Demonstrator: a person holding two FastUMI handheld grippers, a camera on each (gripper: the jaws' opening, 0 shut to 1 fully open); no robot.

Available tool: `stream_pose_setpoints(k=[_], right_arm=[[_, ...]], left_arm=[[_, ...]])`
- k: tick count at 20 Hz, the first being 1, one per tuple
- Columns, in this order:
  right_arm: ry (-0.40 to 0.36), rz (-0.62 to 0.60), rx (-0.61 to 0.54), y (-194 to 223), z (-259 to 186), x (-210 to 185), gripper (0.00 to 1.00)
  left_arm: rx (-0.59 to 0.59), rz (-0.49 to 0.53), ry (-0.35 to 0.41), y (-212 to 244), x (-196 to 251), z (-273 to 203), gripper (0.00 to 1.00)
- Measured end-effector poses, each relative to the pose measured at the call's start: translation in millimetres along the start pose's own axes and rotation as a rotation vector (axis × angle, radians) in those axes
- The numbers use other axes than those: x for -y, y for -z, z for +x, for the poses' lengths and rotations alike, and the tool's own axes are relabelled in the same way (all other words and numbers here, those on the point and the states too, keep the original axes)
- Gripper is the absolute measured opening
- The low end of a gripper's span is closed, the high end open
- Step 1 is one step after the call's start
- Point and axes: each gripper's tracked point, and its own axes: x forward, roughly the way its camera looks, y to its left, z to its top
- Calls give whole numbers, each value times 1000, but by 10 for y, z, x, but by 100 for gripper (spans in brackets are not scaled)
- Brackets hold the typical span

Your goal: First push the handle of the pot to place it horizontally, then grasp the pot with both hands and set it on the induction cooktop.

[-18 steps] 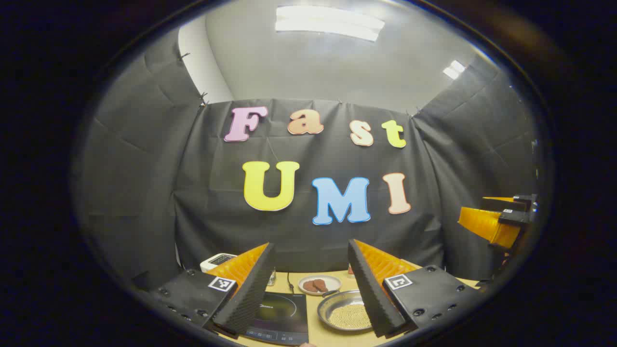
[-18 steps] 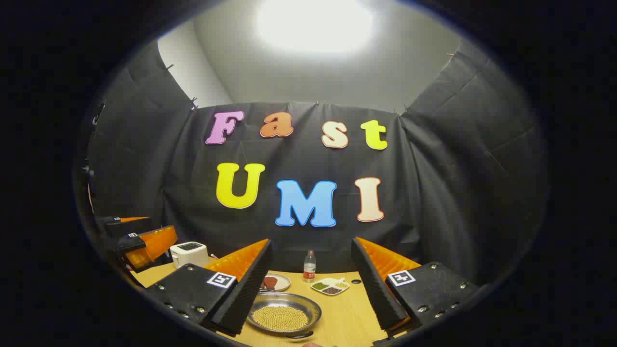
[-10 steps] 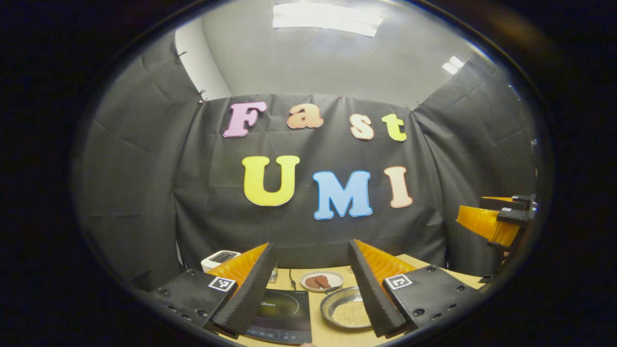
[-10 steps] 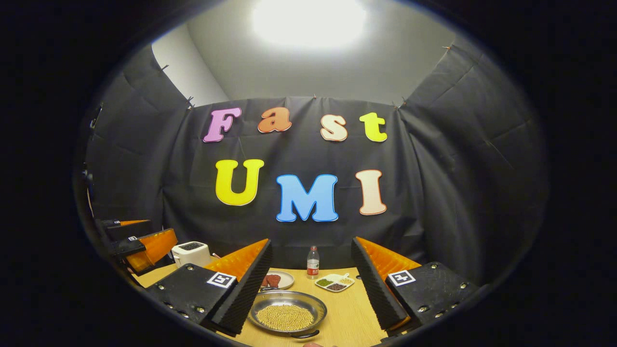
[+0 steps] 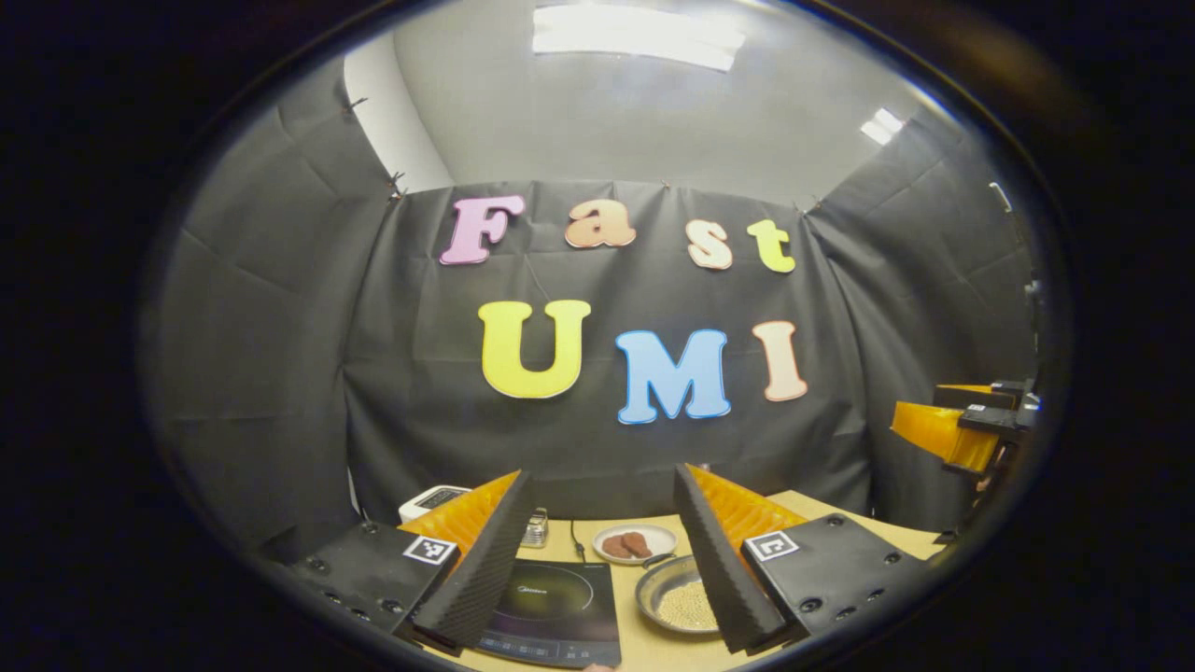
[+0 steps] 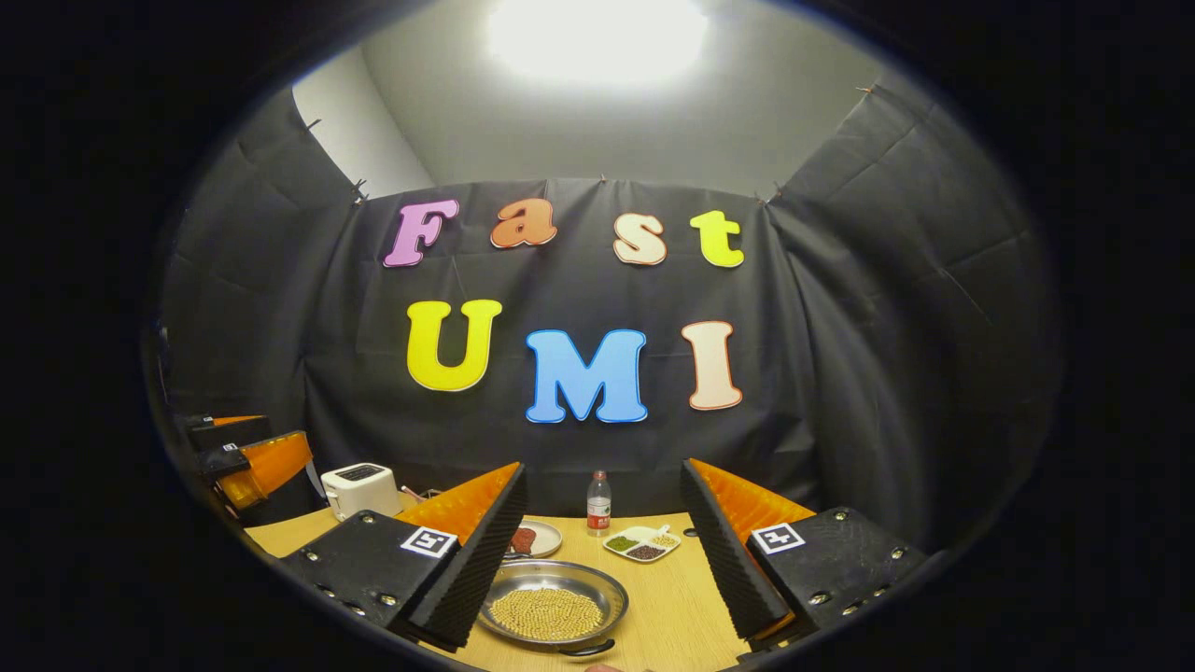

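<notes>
The pot [image 6: 551,607] is a shallow metal pan of pale beans on the wooden table, with one dark handle [image 6: 588,647] on its near side. In the left gripper view the pot [image 5: 674,605] sits just right of the black induction cooktop [image 5: 551,611], partly behind my finger, and another handle [image 5: 654,560] shows at its far rim. My left gripper [image 5: 602,476] is open above the cooktop and holds nothing. My right gripper [image 6: 602,467] is open above the pot, also with nothing in it. The left gripper [image 6: 247,457] hangs at the far left of the right gripper view.
Behind the pot a plate [image 6: 537,539] holds brown pieces, with a bottle [image 6: 597,504] and a divided dish [image 6: 640,543] to its right. A white toaster [image 6: 359,487] stands back left. A cord [image 5: 571,543] runs from the cooktop to the back.
Both grippers have drifted a little while staying open; the right gripper view now takes in more of the table. The pot and the cooktop have not moved.
</notes>
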Motion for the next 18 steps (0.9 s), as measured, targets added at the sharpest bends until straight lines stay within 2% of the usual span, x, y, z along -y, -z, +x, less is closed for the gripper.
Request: stream_pose_setpoints(k=[2, 8, 10, 11, 12, 13, 14, 15, 17, 18], right_arm=[[4, 3, -10, 28, 17, -23, 99], [-3, 8, -35, 118, 48, -179, 99], [-5, 9, -42, 146, 71, -230, 97], [-1, 6, -43, 149, 83, -252, 94], [4, 0, -45, 170, 87, -263, 84], [-8, -2, -48, 163, 94, -317, 79], [-15, -2, -53, 185, 84, -381, 65], [-36, -6, -63, 211, 90, -438, 56], [-85, -26, -93, 285, 71, -600, 53], [-66, -44, -93, 292, 88, -583, 55]], left_arm=[[2, 5, -4, -8, -66, -20, 99], [-7, 7, -27, 25, -338, -56, 94], [-7, 2, -38, 39, -440, -48, 99], [-8, 0, -40, 40, -492, -40, 99], [-9, 0, -45, 44, -484, -59, 99], [-9, 2, -50, 44, -511, -60, 99], [-7, 4, -57, 40, -597, -62, 99], [-4, 3, -60, 46, -699, -76, 99], [-5, 0, -60, 73, -789, -87, 99], [-7, -1, -58, 85, -827, -98, 94]])
